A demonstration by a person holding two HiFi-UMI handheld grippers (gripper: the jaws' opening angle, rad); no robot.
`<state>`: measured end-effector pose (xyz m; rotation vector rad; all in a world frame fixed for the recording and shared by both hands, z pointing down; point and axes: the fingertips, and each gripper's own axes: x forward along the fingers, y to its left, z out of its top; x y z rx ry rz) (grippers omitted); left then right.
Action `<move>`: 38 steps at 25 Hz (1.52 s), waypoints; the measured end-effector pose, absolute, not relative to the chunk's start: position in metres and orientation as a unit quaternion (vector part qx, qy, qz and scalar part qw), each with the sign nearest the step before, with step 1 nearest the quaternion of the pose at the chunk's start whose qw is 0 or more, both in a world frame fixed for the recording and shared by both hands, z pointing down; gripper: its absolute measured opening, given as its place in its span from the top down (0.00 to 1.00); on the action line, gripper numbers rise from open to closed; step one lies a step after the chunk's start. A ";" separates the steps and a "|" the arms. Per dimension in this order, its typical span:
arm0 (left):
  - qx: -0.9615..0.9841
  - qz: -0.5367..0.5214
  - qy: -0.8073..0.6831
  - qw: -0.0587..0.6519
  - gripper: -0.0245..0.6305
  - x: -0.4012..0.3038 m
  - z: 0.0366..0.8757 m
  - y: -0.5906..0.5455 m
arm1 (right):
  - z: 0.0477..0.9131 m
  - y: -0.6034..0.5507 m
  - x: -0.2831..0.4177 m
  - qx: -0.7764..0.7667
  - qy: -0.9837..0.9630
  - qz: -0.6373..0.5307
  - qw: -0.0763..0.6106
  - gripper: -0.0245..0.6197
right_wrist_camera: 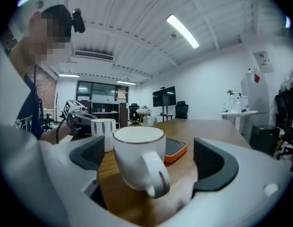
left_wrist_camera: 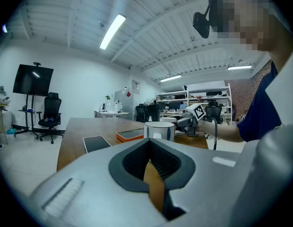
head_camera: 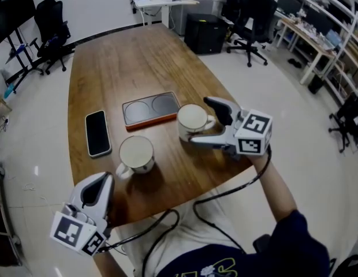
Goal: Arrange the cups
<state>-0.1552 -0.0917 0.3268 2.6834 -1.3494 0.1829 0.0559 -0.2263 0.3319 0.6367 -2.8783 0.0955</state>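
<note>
Two white cups stand on the wooden table (head_camera: 109,68). The right cup (head_camera: 192,120) has its handle turned toward my right gripper (head_camera: 203,123), which is open with one finger on each side of the handle. In the right gripper view this cup (right_wrist_camera: 137,157) stands between the wide jaws, with gaps on both sides. The left cup (head_camera: 136,153) stands alone nearer the front edge. My left gripper (head_camera: 103,179) is shut and empty at the table's near left edge, a short way from that cup (left_wrist_camera: 159,130).
Behind the cups lies an orange-rimmed tray (head_camera: 151,109) with two round recesses, both empty. A black phone (head_camera: 98,133) lies left of it. Cables trail off the table's front edge. Office chairs and desks stand around the room.
</note>
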 end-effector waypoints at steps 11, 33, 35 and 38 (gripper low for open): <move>0.889 0.061 -0.448 0.065 0.96 -0.156 0.327 -0.092 | 0.341 -0.220 0.036 0.142 -0.981 0.053 0.120 0.37; 0.889 0.062 -0.449 0.062 0.96 -0.154 0.327 -0.092 | 0.336 -0.226 0.038 0.161 -0.980 0.052 0.099 0.38; 0.890 0.061 -0.448 0.060 0.96 -0.153 0.327 -0.091 | 0.338 -0.227 0.037 0.160 -0.980 0.062 0.099 0.38; 0.890 0.061 -0.447 0.058 0.96 -0.152 0.327 -0.090 | 0.334 -0.231 0.032 0.160 -0.980 0.075 0.086 0.38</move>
